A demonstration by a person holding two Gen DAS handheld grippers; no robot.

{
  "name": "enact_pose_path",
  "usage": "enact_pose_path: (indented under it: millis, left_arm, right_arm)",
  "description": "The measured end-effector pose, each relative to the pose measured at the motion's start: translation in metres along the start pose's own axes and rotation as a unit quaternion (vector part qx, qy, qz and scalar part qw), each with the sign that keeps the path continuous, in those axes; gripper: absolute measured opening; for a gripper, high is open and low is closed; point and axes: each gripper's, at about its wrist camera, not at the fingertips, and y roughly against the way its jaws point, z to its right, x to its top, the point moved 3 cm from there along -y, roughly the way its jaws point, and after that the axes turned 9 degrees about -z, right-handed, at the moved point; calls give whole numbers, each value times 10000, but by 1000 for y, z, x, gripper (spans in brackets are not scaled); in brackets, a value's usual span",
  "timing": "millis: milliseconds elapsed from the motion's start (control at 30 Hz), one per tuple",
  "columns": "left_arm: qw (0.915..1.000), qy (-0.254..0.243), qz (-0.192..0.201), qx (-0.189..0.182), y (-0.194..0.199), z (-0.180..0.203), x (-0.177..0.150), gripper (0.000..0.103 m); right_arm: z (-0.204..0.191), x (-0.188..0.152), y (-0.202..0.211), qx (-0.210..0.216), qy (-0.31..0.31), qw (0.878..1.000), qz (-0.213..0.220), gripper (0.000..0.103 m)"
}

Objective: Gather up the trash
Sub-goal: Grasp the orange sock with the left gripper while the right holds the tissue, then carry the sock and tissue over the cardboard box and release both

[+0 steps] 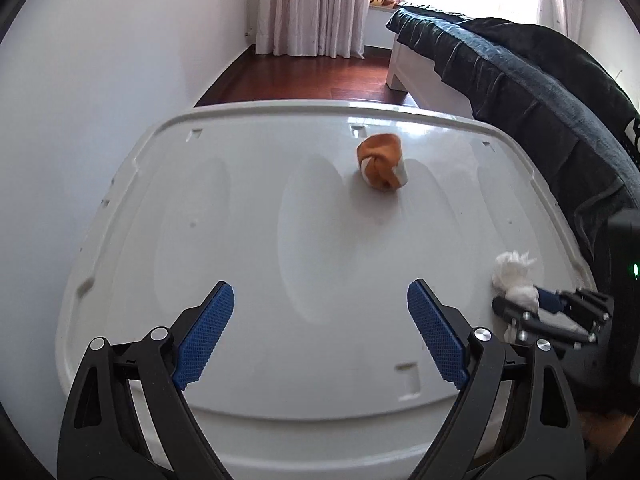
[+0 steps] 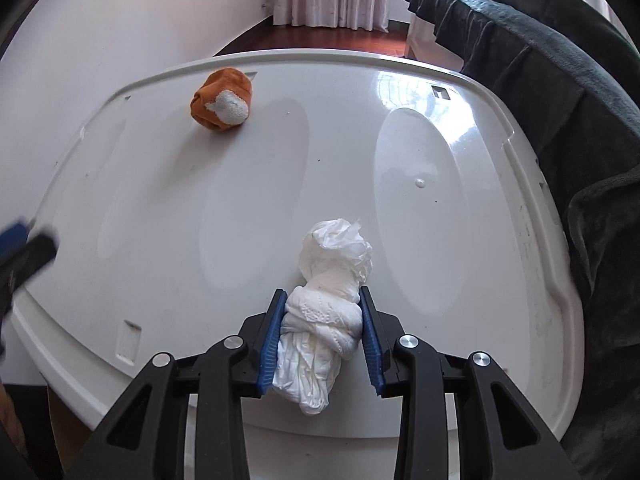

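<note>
The wad of tissue (image 2: 328, 320) is judged light, soft and easily crushed; it is best taken across its knotted middle; it is clamped there between the pads of the right gripper (image 2: 324, 344), just above the near edge of the white lid (image 2: 160, 184); the left gripper (image 1: 320, 336) is held wide and empty; the orange ball (image 1: 382, 166) lies untouched farther back on the lid.

Both wrist cameras look steeply down along their fingers, close over the white plastic lid (image 1: 280, 240), facing the curtain (image 1: 312, 4) at twelve o'clock, sharing the lid, the orange cloth ball (image 2: 222, 100) and the bed (image 1: 520, 80) at two o'clock.
</note>
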Motion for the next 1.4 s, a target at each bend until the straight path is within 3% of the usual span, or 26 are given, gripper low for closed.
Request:
enact_pose_path:
  millis: [200,733,767,833,867,933,1233,1400]
  left_arm:
    - [10000,-57,-48,-65,-38,27,45,87]
    - [9997,50,-174,192,-116,61,115,87]
    - [9993,142,-230,239,-123,60,117,84]
    - [9983,189,-328,433,-133,59,117,68]
    - [9992,63,-204,337,-131,63,117,44]
    - [9990,-214,-75,391,-127,69,115,30]
    - [9981,-283,22,545,-112,59,101,21]
    - [9974,-337,190,602,-65,44,84,21]
  right_arm:
    - [30,-7,3,16,-112,9999,-80,36]
    - [33,-4,3,31,-15,9997,-230,36]
    - [34,-3,3,47,-16,9997,-239,36]
    - [34,-3,2,60,-15,9996,-259,36]
    - [34,-3,2,58,-16,9996,-275,36]
    - [34,-3,2,54,-24,9996,-294,36]
    - [34,-2,1,32,-64,9995,-309,37]
    - [30,3,-1,-49,-205,9992,-329,37]
